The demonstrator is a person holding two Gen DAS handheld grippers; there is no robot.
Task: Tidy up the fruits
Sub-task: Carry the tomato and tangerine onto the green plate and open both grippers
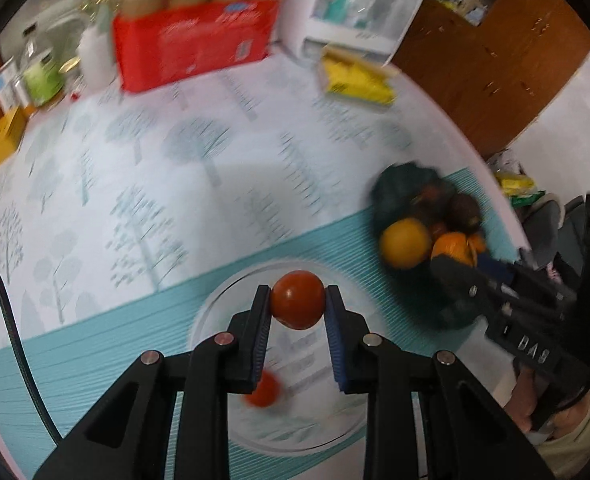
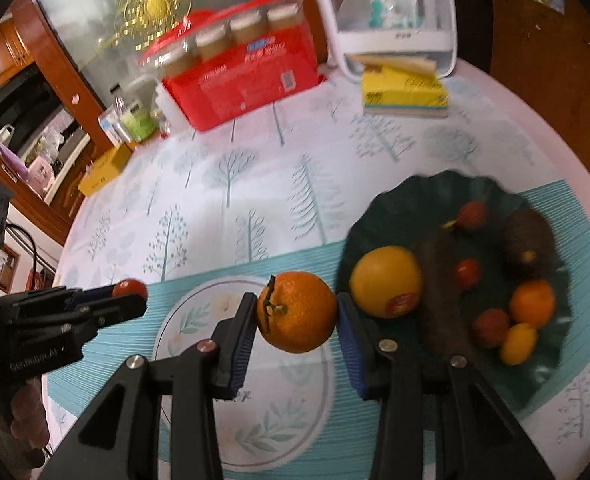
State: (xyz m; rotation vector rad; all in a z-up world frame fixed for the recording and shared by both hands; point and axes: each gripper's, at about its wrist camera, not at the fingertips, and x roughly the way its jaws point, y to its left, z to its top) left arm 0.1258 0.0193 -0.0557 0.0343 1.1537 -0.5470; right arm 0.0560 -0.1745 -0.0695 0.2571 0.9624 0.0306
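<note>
table (image 2: 255, 184) carries a dark green dish (image 2: 415, 200) of mixed fruit on the right and a pale leaf-print plate (image 2: 183, 320) front centre, both on the teal band of the cloth

right gripper (image 2: 297, 312) fingers pinch a mandarin (image 2: 297, 312) held above the plate's right part, just beside the dish rim. left gripper (image 1: 297, 300) fingers pinch a small red tomato (image 1: 297, 300) over the same plate; a second red tomato (image 1: 263, 390) already lies on the plate below

step in hand looks like sorting fruit from dish to plate. to do it well: lower each piece until it's near the plate before opening, set the mandarin clear of the tomatoes since round fruit rolls, and bring the two grippers down one at a time so they don't collide over the plate

poor view: left camera is motion-blurred, so the dish contents there are mush; the long brown item (image 2: 439, 300) in the dish is possibly a yam, can't confirm. plate's near edge hidden behind the gripper bodies
</note>
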